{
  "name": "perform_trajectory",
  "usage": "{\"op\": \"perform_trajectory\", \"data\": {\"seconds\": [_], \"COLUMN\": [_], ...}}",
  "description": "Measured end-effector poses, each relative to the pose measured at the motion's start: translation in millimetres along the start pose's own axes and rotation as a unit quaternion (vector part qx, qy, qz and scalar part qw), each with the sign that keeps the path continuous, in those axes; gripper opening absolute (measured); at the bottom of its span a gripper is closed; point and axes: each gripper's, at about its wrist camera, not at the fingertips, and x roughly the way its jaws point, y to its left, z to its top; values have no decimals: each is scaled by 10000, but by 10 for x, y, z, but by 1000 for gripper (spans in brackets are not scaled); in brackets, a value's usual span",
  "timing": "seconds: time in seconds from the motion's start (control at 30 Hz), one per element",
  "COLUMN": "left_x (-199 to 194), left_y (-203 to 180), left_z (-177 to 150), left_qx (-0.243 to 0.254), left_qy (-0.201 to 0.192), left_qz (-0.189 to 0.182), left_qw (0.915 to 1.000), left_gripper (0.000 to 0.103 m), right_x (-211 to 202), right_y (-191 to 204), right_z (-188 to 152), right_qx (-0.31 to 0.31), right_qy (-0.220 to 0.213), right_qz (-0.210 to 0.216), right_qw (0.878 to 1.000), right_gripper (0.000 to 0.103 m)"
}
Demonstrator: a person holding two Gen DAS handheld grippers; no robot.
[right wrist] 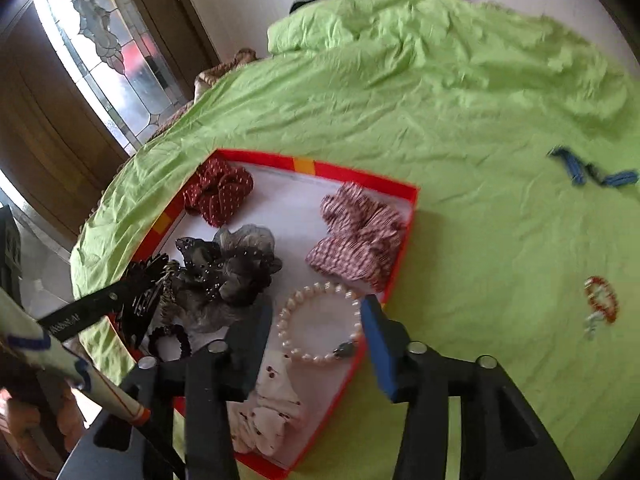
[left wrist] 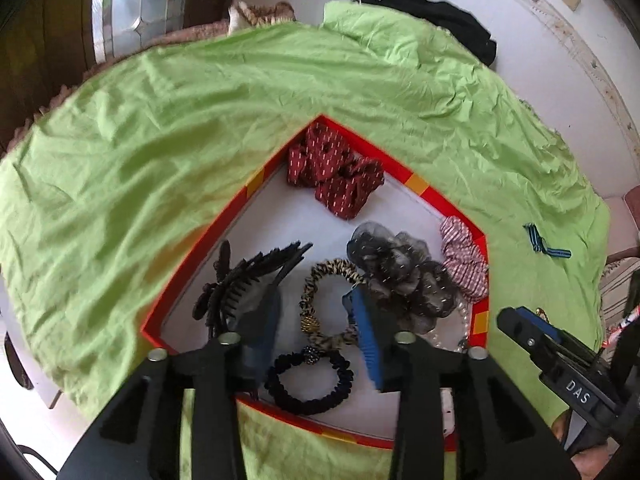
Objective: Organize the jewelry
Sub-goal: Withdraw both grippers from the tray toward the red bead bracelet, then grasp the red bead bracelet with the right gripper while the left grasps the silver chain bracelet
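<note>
A wrinkled lime-green cloth (right wrist: 460, 128) covers the round surface, with white floor, a black garment (left wrist: 436, 16) beyond its far edge and a wooden door with leaded glass (right wrist: 104, 52) behind. On the cloth sits a shallow red-rimmed box (right wrist: 408, 216) holding scrunchies, a black claw clip (left wrist: 240, 284) and a pearl bracelet (right wrist: 320, 324). A blue striped ribbon (right wrist: 592, 172) and a red bead bracelet (right wrist: 602, 300) (blurred) lie on bare cloth, well apart from the box. The left gripper (left wrist: 312, 332) hangs over the box's near end, fingers spread wide around a leopard-print hair tie (left wrist: 328, 304) and a navy one (left wrist: 310, 380). The right gripper (right wrist: 316, 344) hovers likewise, parted and empty, either side of the pearls.
</note>
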Motion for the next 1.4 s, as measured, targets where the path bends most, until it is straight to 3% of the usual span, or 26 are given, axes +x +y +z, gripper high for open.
{"op": "perform_trajectory", "data": {"seconds": [0.2, 0.47, 0.57, 0.63, 0.8, 1.13, 1.17, 1.4], "left_x": [-282, -691, -823, -845, -761, -618, -593, -406], "left_y": [-152, -565, -777, -955, -1436, -2057, -2085, -2245], "left_z": [-125, -479, -659, -794, -1067, -1524, -1540, -1559], "left_qx": [142, 540, 690, 775, 1128, 1849, 1884, 2104], "left_qy": [-218, -377, -469, -465, -64, 280, 326, 446], "left_qz": [237, 459, 296, 190, -174, -407, -457, -761], "left_qw": [9994, 9968, 9961, 9957, 9934, 9815, 9805, 9736], "left_gripper": [41, 44, 53, 53, 53, 53, 53, 52], "right_x": [-323, -833, -1074, -1193, -1421, -1554, -1534, -1082], "right_y": [-209, -816, -1138, -1378, -1916, -2212, -2259, -2755], "right_z": [-186, -826, -1153, -1366, -1721, -1751, -1705, -1075], "right_qx": [119, 587, 893, 1238, 2013, 1984, 1945, 1869], "right_qy": [-103, -175, -347, -414, -527, -727, -725, -585], "right_qz": [-58, -420, -723, -834, -943, -888, -888, -720], "right_qw": [9999, 9972, 9928, 9879, 9736, 9734, 9742, 9780], "right_gripper": [51, 51, 52, 52, 52, 48, 43, 37]}}
